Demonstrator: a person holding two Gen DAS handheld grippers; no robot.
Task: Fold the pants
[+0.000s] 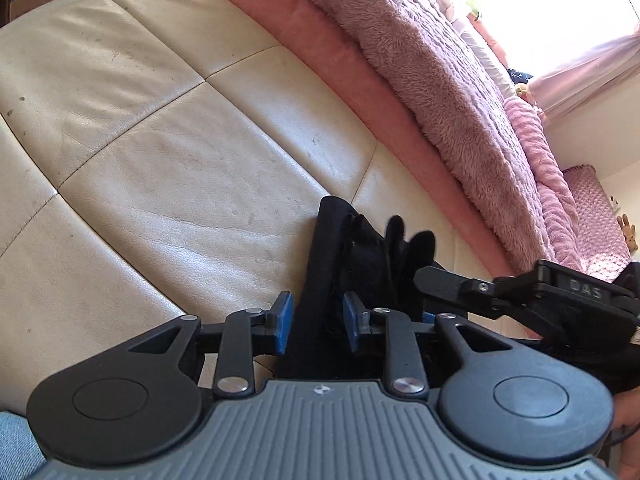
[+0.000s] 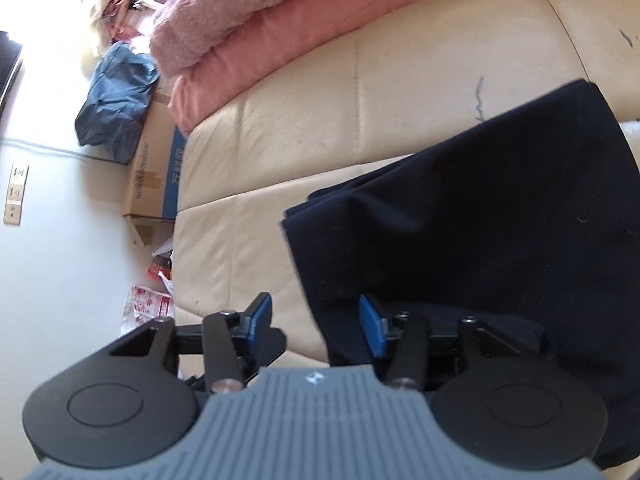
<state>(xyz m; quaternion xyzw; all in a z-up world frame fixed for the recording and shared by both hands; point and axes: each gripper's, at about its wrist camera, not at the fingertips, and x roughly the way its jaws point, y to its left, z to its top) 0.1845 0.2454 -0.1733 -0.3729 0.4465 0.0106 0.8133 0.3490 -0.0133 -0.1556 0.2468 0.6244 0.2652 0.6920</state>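
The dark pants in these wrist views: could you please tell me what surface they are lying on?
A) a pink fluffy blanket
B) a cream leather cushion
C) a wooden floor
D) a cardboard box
B: the dark pants lie spread on the cream leather cushion, while the pink fluffy blanket sits further back along its edge and the cardboard box stands off beside it.

my left-wrist camera close over the cream sofa [image 1: 168,152], angled down, my right tongs at 3 o'clock, right-wrist camera likewise close, both sharing dark pants [image 2: 500,208]
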